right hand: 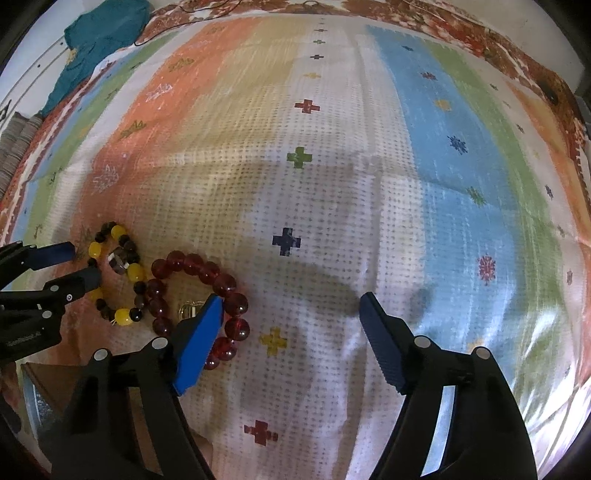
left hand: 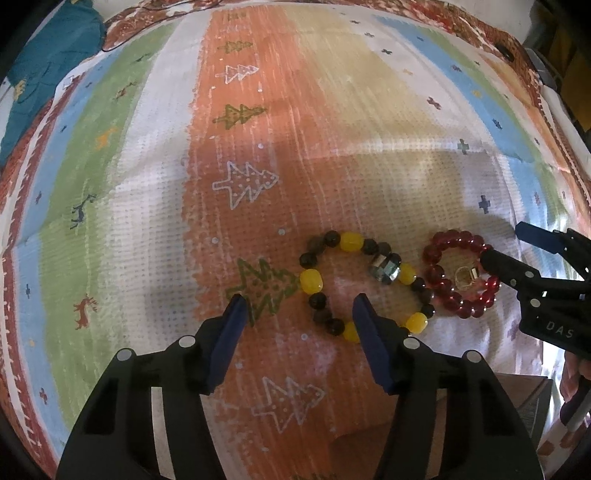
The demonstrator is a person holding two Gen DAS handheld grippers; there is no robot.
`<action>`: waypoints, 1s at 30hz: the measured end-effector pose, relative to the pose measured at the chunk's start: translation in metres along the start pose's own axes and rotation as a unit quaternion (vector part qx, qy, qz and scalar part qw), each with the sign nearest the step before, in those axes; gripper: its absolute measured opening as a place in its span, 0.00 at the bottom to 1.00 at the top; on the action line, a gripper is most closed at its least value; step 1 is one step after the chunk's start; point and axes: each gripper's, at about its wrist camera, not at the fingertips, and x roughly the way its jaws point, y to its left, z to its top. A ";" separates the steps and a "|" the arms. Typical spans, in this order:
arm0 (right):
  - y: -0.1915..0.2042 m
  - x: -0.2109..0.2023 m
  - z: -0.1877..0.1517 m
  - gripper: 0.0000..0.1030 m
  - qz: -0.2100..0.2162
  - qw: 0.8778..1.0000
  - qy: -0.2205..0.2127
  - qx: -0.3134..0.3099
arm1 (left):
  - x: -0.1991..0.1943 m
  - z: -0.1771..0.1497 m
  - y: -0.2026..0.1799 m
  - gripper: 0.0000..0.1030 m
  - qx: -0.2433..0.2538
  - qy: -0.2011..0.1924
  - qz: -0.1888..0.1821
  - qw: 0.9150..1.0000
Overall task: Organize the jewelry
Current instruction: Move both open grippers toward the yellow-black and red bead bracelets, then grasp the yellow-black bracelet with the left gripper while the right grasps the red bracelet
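Observation:
A bracelet of yellow and dark beads (left hand: 312, 280) (right hand: 131, 271) lies flat on the striped patterned cloth (left hand: 258, 147). Touching its right side lies a red bead bracelet (left hand: 436, 275) (right hand: 192, 264) with a small gold ring (left hand: 463, 275) (right hand: 188, 308) inside its loop. My left gripper (left hand: 298, 301) (right hand: 85, 264) is open, one finger inside the yellow bracelet's loop and one outside, with its left beads between them, unpressed. My right gripper (right hand: 291, 297) (left hand: 502, 243) is open too. Its left finger stands inside the red loop and the loop's right beads lie between the pads.
A teal cloth (left hand: 48, 55) (right hand: 103, 33) lies at the far left corner. A cardboard box edge (left hand: 524, 398) (right hand: 40, 387) shows close under the grippers. A thin dark cord (right hand: 166, 29) runs along the far border of the patterned cloth.

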 end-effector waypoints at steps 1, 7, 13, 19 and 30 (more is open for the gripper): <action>0.001 0.001 0.000 0.72 -0.002 1.000 0.000 -0.003 | 0.001 0.001 0.001 0.57 0.002 -0.001 0.000 1.000; 0.004 0.004 0.001 0.64 -0.006 1.000 0.000 -0.014 | 0.006 0.004 0.000 0.49 0.016 -0.005 0.015 1.000; 0.007 0.001 0.001 0.33 0.007 1.000 -0.005 -0.023 | 0.010 0.010 0.013 0.17 0.008 -0.014 0.028 0.999; 0.011 -0.002 -0.002 0.14 0.010 0.999 -0.013 -0.033 | 0.008 0.009 0.024 0.09 0.002 -0.020 0.023 1.000; 0.014 -0.031 -0.005 0.13 0.021 0.998 -0.047 -0.036 | -0.031 0.005 0.010 0.09 0.008 -0.059 0.001 0.998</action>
